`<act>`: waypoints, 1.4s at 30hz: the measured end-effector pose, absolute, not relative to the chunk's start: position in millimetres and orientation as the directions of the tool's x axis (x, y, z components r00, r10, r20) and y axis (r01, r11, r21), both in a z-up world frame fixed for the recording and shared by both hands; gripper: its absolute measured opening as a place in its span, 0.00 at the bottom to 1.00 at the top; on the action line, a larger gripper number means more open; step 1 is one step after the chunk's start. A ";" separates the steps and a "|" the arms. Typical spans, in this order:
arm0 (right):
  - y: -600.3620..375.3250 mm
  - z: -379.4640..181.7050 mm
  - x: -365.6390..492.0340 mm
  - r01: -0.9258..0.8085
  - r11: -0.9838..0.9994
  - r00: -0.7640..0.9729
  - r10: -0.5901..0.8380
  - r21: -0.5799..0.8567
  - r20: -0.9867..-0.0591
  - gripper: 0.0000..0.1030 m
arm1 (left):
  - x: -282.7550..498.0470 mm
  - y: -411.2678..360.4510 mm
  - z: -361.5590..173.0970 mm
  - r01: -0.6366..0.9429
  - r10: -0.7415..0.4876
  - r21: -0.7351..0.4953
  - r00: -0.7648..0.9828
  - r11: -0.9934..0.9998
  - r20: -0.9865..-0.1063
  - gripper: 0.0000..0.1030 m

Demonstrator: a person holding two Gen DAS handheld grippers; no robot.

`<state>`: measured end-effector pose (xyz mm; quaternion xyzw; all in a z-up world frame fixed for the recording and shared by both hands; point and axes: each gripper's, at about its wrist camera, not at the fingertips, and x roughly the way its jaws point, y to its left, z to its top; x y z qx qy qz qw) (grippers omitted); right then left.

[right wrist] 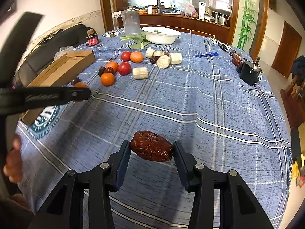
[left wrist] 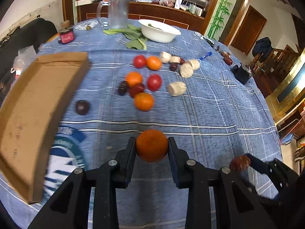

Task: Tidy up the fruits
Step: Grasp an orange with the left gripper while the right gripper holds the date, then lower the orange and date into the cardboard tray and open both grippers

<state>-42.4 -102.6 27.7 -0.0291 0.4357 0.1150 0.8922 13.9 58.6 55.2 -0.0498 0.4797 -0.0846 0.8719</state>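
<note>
My left gripper (left wrist: 152, 146) is shut on a small orange (left wrist: 152, 145), held above the blue checked tablecloth. My right gripper (right wrist: 151, 148) is shut on a wrinkled red date (right wrist: 152, 146), also lifted off the cloth; it shows blurred at the lower right of the left wrist view as the date (left wrist: 239, 163). Loose fruit lies mid-table: oranges (left wrist: 144, 101), tomatoes (left wrist: 154, 82), dark dates (left wrist: 82, 107) and pale cut chunks (left wrist: 176, 88). An open cardboard box (left wrist: 41, 103) lies at the left. In the right wrist view the left gripper (right wrist: 83, 93) crosses near the box (right wrist: 63, 69).
A white bowl (left wrist: 159, 31), leafy greens (left wrist: 133, 36), a clear jug (left wrist: 118, 12) and a dark jar (left wrist: 66, 36) stand at the far side. A blue pen (right wrist: 205, 55) and a black device (right wrist: 248, 73) lie toward the right edge. A hand (right wrist: 13, 164) shows at the left.
</note>
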 end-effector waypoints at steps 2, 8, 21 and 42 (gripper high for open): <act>-87.3 31.5 -40.5 -0.230 0.971 0.591 0.194 0.067 -0.783 0.48 | 7.6 77.5 62.4 0.095 -0.196 -0.172 0.541 0.981 -0.818 0.31; -31.4 42.7 -30.9 -0.275 0.960 0.586 0.212 0.054 -0.782 0.48 | -2.2 139.7 74.4 0.043 -0.150 -0.155 0.585 0.987 -0.797 0.31; 124.9 67.8 26.3 -0.491 0.868 0.530 0.368 0.077 -0.764 0.49 | -6.1 276.2 69.9 -0.170 0.033 -0.089 0.606 0.981 -0.795 0.31; 242.6 10.4 93.2 -0.574 0.816 0.394 0.350 0.070 -0.850 0.55 | 13.3 342.1 23.8 -0.247 0.144 0.021 0.492 0.969 -0.858 0.32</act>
